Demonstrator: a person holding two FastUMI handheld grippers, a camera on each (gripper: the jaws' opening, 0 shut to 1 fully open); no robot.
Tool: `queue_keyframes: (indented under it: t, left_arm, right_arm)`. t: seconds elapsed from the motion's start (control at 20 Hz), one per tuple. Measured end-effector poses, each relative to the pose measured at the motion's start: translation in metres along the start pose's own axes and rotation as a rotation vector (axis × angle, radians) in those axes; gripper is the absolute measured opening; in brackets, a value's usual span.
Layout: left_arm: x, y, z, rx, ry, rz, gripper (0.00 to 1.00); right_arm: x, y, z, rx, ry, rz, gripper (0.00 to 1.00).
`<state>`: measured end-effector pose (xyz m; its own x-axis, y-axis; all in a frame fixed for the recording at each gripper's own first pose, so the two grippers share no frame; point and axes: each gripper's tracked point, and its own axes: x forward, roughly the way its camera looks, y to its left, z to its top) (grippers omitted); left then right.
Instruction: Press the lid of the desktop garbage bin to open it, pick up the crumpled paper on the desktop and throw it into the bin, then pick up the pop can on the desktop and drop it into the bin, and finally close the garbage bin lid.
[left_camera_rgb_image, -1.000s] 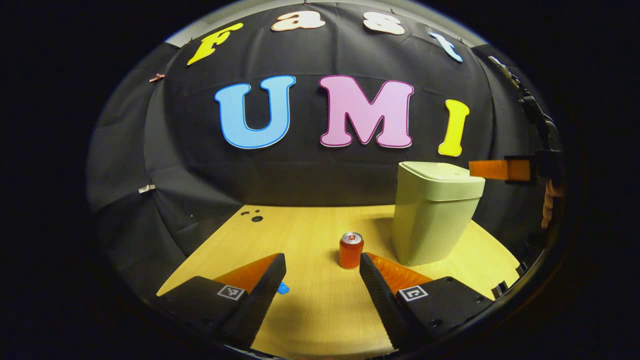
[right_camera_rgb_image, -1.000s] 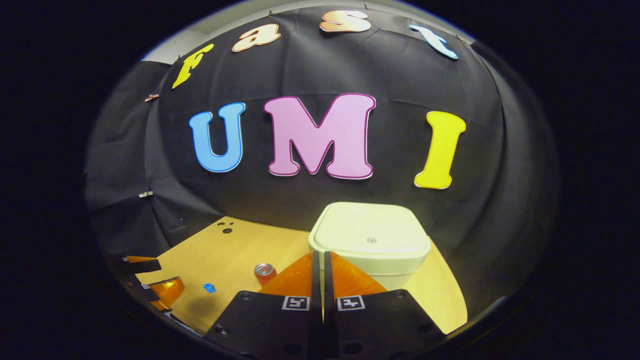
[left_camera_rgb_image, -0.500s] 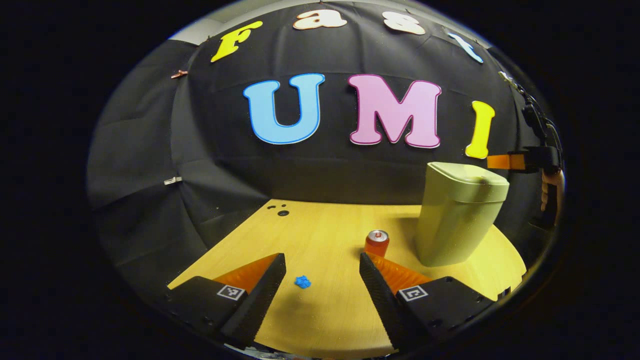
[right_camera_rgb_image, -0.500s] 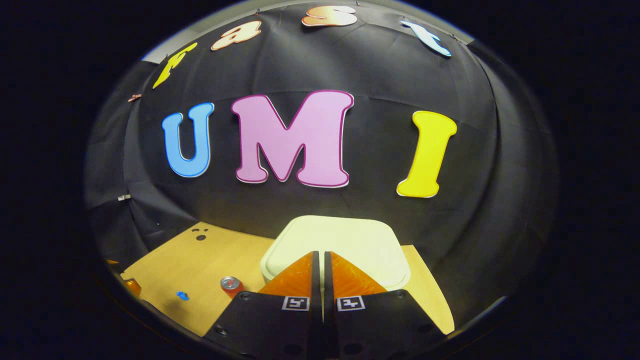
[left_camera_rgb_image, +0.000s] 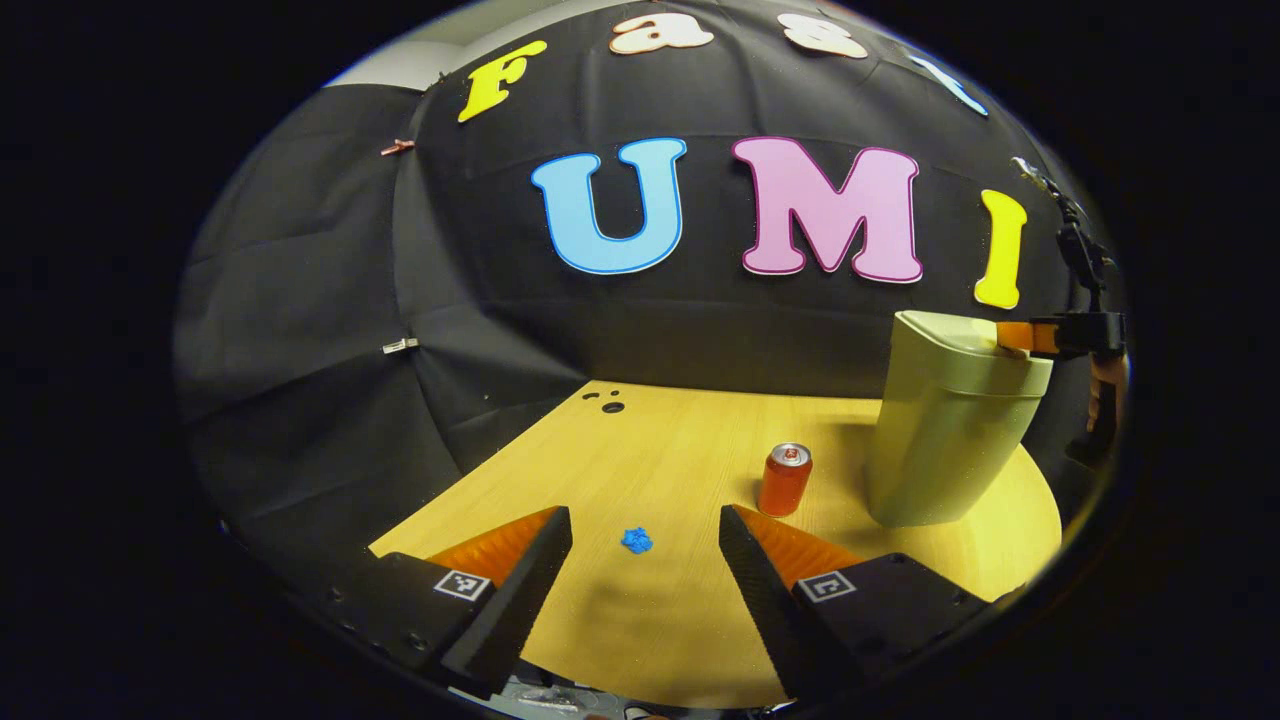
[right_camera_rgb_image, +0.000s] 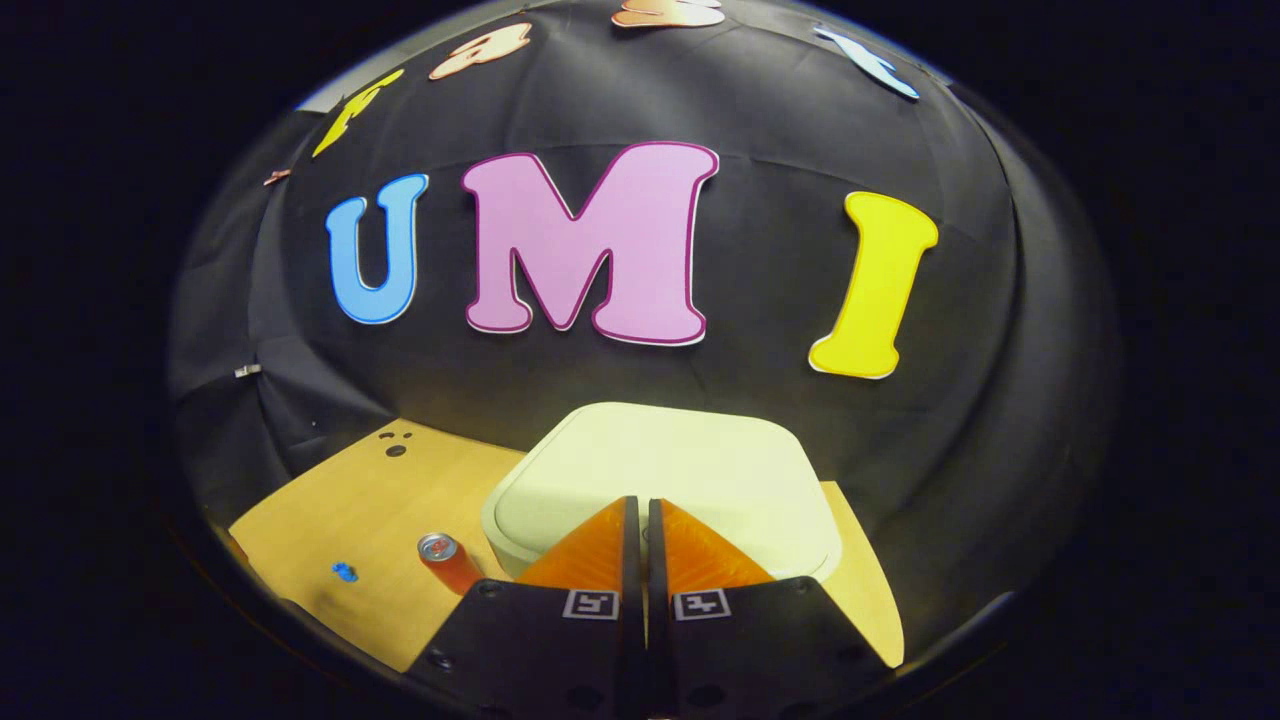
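Observation:
A pale green bin (left_camera_rgb_image: 945, 430) stands at the right of the wooden desk (left_camera_rgb_image: 680, 620), its lid (right_camera_rgb_image: 670, 470) down. My right gripper (right_camera_rgb_image: 640, 503) is shut with nothing between its fingers, its tips over the middle of the lid; in the left gripper view it (left_camera_rgb_image: 1012, 336) rests at the lid's top right edge. An orange pop can (left_camera_rgb_image: 785, 479) stands upright left of the bin. A small blue crumpled paper (left_camera_rgb_image: 636, 541) lies on the desk in front of my open left gripper (left_camera_rgb_image: 645, 530), a short way beyond its tips. The can (right_camera_rgb_image: 447, 560) and paper (right_camera_rgb_image: 345, 571) appear low left in the right gripper view.
Black cloth walls the desk at the back and left. A few small dark holes (left_camera_rgb_image: 608, 402) mark the desk's far left corner. A hand (left_camera_rgb_image: 1105, 385) holds the right gripper beyond the bin.
My left gripper view has swung left, so paper, can and bin shifted right in it. My right gripper has moved forward over the bin lid and come down toward it.

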<state>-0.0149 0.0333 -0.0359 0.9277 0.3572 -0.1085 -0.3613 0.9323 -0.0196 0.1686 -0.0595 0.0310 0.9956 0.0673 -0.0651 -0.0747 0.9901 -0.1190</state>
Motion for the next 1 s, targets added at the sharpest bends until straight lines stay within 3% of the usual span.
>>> queue_keyframes:
  t: [0.15,0.3,0.5,0.7,1.0]
  left_arm:
    - [0.004,0.0,-0.008,-0.037,0.037,0.021,0.95]
    - [0.005,0.01,0.003,-0.046,0.021,0.037,0.97]
    - [0.02,0.02,0.006,-0.01,0.005,-0.012,0.97]
    - [0.036,0.028,-0.001,-0.033,0.037,-0.069,0.97]
    - [0.045,0.055,-0.007,-0.03,-0.006,-0.132,0.97]
  right_arm:
    - [-0.001,-0.001,-0.002,-0.013,-0.008,0.002,0.06]
    - [0.0,-0.002,-0.004,0.057,0.005,0.024,0.06]
    - [0.001,0.0,-0.005,0.127,0.016,0.034,0.06]
    - [0.001,-0.002,-0.007,0.083,0.014,-0.025,0.06]
    - [-0.005,-0.002,0.005,0.131,-0.016,-0.125,0.05]
